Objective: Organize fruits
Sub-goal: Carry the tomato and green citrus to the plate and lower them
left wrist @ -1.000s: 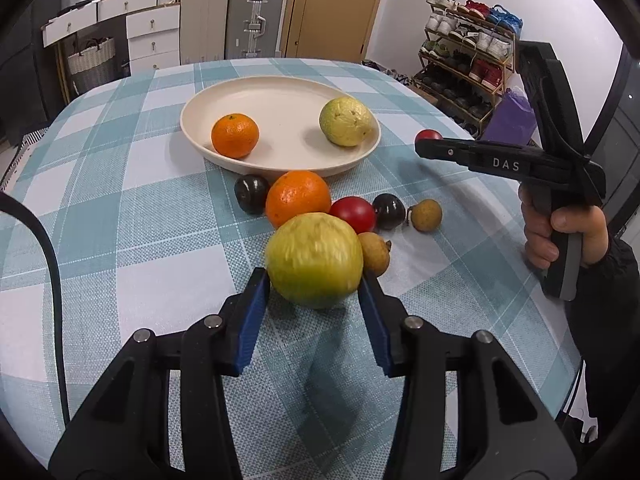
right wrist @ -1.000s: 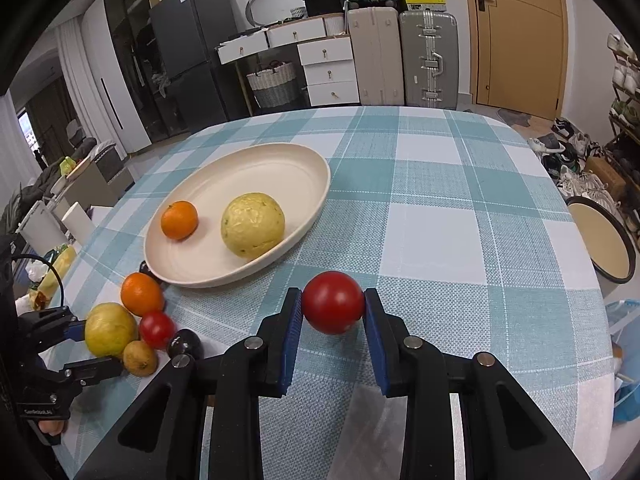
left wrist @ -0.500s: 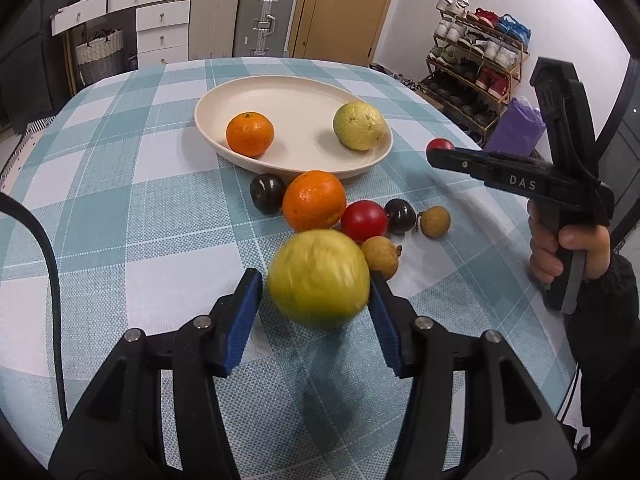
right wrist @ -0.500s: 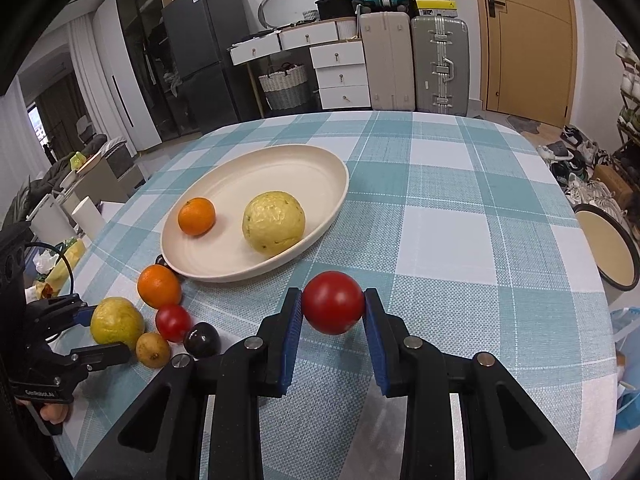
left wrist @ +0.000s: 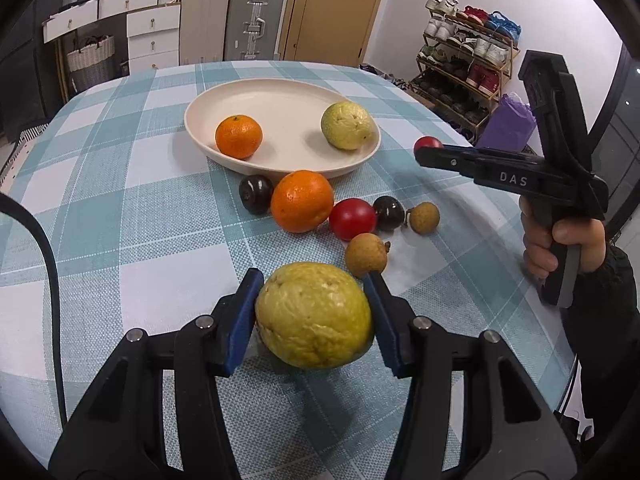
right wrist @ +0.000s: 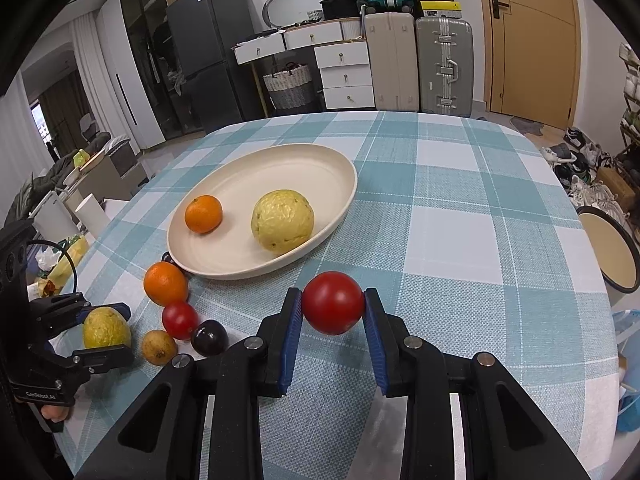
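Note:
My left gripper point(left wrist: 314, 314) is shut on a yellow-green guava point(left wrist: 314, 316), held above the checked tablecloth. My right gripper point(right wrist: 332, 308) is shut on a red tomato point(right wrist: 333, 302), held above the cloth near the cream plate point(right wrist: 320, 160). The plate point(left wrist: 280, 96) holds a small orange point(left wrist: 239, 136) and a second guava point(left wrist: 347, 125). On the cloth in front of the plate lie a large orange point(left wrist: 302, 201), a red tomato point(left wrist: 353, 218), two dark plums point(left wrist: 256, 194) point(left wrist: 389, 212) and two brown longans point(left wrist: 366, 255) point(left wrist: 424, 218).
The right gripper point(left wrist: 430, 147) shows at the right in the left wrist view, with the hand on its handle. A round tray point(right wrist: 608, 248) stands off the table's right edge. Suitcases, drawers and a shoe rack stand behind.
My left gripper has lifted the guava off the cloth and drawn it back from the fruit row. My right gripper has moved closer to the plate with the tomato.

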Tool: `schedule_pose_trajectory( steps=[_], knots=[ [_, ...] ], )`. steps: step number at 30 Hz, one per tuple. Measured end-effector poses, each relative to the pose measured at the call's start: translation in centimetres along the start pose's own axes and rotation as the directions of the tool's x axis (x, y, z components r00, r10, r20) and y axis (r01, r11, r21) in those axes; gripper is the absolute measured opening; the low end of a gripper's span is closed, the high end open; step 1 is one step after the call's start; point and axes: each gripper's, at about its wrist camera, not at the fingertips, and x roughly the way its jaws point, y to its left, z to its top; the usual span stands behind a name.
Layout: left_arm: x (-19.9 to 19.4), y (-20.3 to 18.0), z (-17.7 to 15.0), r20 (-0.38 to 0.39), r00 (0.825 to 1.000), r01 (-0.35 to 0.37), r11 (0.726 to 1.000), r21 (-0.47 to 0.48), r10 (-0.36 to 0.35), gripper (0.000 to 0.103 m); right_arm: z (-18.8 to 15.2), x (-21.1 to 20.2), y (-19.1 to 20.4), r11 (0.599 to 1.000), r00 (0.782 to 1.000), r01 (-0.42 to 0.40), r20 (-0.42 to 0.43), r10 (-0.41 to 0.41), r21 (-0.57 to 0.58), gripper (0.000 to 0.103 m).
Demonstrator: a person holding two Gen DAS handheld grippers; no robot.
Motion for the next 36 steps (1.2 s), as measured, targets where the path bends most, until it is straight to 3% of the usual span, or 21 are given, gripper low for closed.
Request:
schedule_pose_trajectory(
  steps=[8, 20, 36],
  knots=[
    [-1.4, -0.1, 0.7, 0.065, 0.998, 0.004, 1.000, 0.000, -0.004, 0.049, 0.3, -0.5, 0.8, 1.000, 1.000, -0.021, 0.022, 0.021, -0.011, 0.031],
    [-2.3, 1.0, 4.4, 0.171, 0.985, -0.034, 0.999, -0.006, 0.034, 0.049, 1.1, -0.8, 3.1, 0.996, 0.996, -0.076, 0.045, 0.078, -0.037, 0.031],
    [1.4, 1.4, 8.3, 0.190, 0.981, -0.040, 0.999, -0.002, 0.040, 0.050, 2.2, 0.7, 5.3, 0.989, 0.989, -0.137, 0.051, 0.139, -0.052, 0.031]
  ],
)
